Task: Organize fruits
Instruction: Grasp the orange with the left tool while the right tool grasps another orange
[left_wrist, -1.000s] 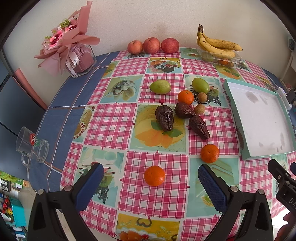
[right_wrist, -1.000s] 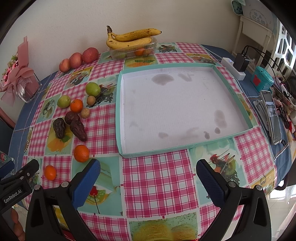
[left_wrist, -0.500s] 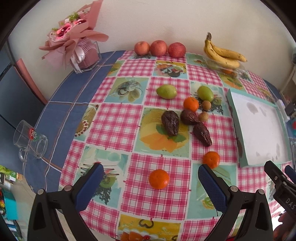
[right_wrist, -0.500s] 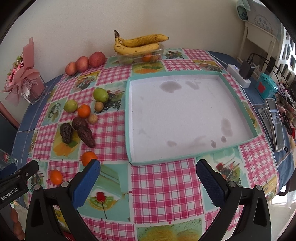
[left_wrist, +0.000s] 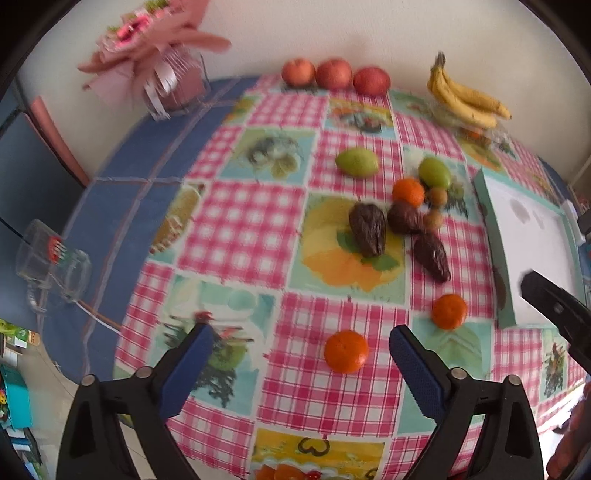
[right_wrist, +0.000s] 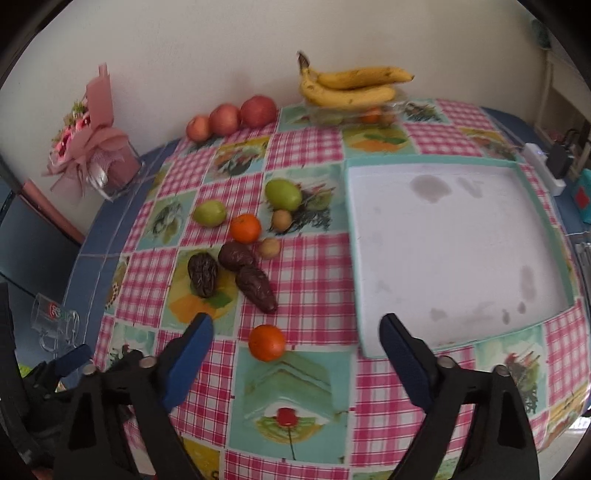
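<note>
From the left wrist view, my left gripper (left_wrist: 299, 343) hangs with its tongs spread wide and empty. The nearest orange (left_wrist: 346, 350) lies loose on the checked tablecloth (left_wrist: 240, 229); I judge it light, firm and apt to roll, so I'd pinch across its middle. Nothing blocks it.

From the right wrist view, my right gripper (right_wrist: 295, 332) is likewise agape, bare. Another orange (right_wrist: 266, 342) sits ahead, beside the empty tray (right_wrist: 354, 258); wrinkled dark fruits (right_wrist: 255, 284) lie beyond.
</note>
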